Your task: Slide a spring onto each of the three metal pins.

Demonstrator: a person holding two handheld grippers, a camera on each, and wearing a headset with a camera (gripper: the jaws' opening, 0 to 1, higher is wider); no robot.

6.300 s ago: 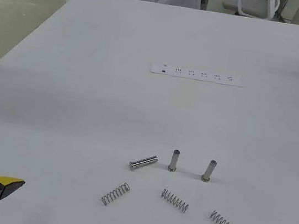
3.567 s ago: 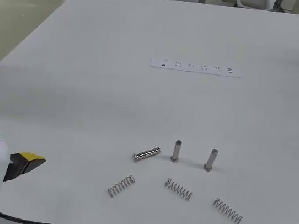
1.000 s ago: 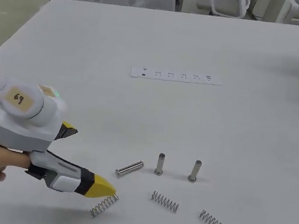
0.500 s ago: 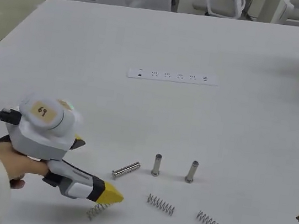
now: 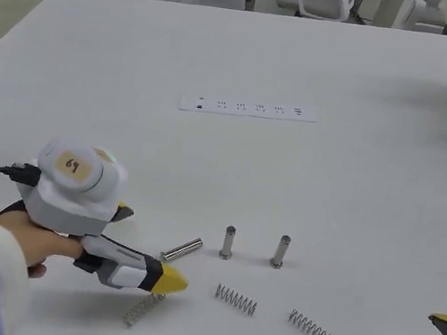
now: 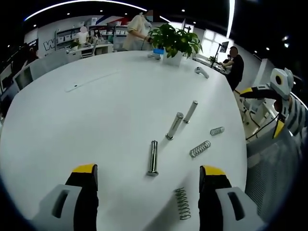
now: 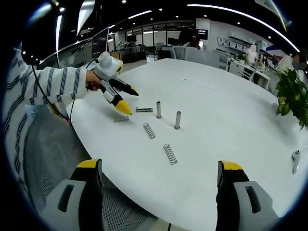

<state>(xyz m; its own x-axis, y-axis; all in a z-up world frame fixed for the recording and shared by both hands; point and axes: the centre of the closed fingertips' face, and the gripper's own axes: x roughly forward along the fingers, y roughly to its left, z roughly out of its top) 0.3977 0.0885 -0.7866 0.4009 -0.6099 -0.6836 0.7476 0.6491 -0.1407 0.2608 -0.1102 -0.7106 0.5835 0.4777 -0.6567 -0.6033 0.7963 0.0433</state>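
your open left gripper (image 6: 149,169) pointed at the lying pin (image 6: 153,158), one spring (image 6: 182,203) just beside it; two upright pins (image 6: 174,126) and two springs (image 6: 200,148) sat beyond; your right gripper (image 7: 159,164) hung open, well apart.

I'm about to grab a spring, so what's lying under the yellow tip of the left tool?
A small coiled metal spring lies flat on the white table below the left tool. In the head view its far end is covered by the yellow tip; contact cannot be told.
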